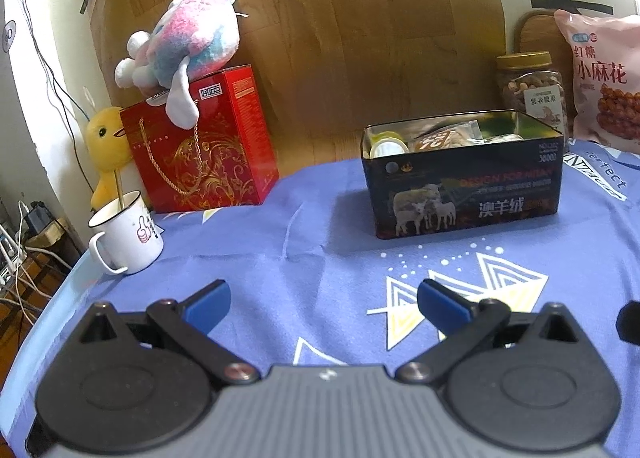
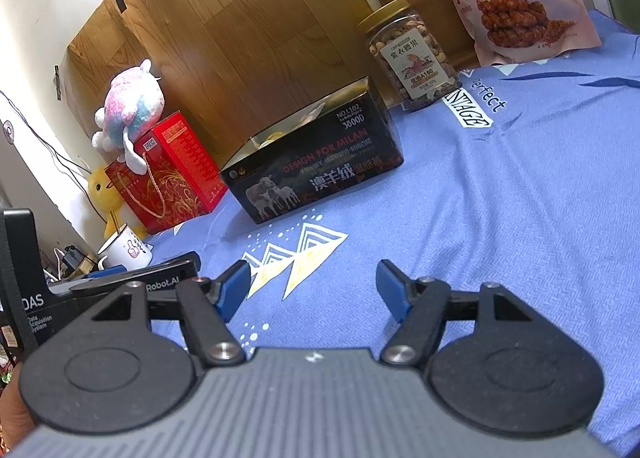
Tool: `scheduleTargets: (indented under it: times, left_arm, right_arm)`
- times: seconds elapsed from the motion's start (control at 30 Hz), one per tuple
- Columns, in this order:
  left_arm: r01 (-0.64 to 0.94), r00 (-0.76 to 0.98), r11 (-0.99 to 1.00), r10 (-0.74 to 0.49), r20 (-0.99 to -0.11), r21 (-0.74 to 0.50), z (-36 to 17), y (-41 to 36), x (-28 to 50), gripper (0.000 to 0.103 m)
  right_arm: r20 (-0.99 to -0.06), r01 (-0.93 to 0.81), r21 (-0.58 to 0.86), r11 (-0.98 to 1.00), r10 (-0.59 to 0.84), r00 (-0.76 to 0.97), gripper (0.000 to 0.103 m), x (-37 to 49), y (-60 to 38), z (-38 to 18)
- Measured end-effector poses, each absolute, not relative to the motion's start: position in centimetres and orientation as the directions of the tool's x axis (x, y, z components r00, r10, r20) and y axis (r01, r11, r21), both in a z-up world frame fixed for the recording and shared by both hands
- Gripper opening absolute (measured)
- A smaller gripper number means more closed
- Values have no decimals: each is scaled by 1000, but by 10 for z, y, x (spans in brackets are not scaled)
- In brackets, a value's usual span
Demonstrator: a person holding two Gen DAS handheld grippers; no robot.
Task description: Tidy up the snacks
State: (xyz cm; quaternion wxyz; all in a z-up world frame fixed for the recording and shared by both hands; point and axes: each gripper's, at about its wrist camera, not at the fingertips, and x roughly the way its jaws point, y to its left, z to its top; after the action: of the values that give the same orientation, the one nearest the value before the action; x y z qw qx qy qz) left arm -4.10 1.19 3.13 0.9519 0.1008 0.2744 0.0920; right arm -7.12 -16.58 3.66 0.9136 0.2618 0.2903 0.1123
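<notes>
The black tin (image 1: pixel 464 173) sits open toward the back of the tabletop (image 1: pixel 320 242), which is covered in a blue cloth, and you can see several wrapped snacks (image 1: pixel 436 139) already lying inside it. Just behind its right end stands the nut jar (image 1: pixel 532 87) with a gold lid, and beside that the pink snack bag (image 1: pixel 604 77) leans upright. Well to the tin's left you have a red gift box (image 1: pixel 204 145) with a pastel plush toy (image 1: pixel 180 45) on top, a yellow duck (image 1: pixel 106 149) tucked beside it, and a white mug (image 1: pixel 128 234) in front. Your left tongs (image 1: pixel 324 304) hover low over the cloth, blue tips wide apart and holding nothing. Your right tongs (image 2: pixel 314 292) are likewise spread and empty, near the cloth's triangle print.
</notes>
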Motion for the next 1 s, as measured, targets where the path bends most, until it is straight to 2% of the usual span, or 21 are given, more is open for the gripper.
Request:
scheduleTargets:
  times: [0.67, 1.0]
  left_arm:
    - [-102, 821, 970, 207, -532, 219, 33, 11, -43, 103]
    - [-61, 796, 979, 166, -582, 196, 29, 5, -45, 103]
  right_arm:
    - [-464, -56, 548, 834, 359, 810, 73, -73, -164, 40]
    - [-458, -51, 555, 831, 356, 815, 75, -73, -166, 41]
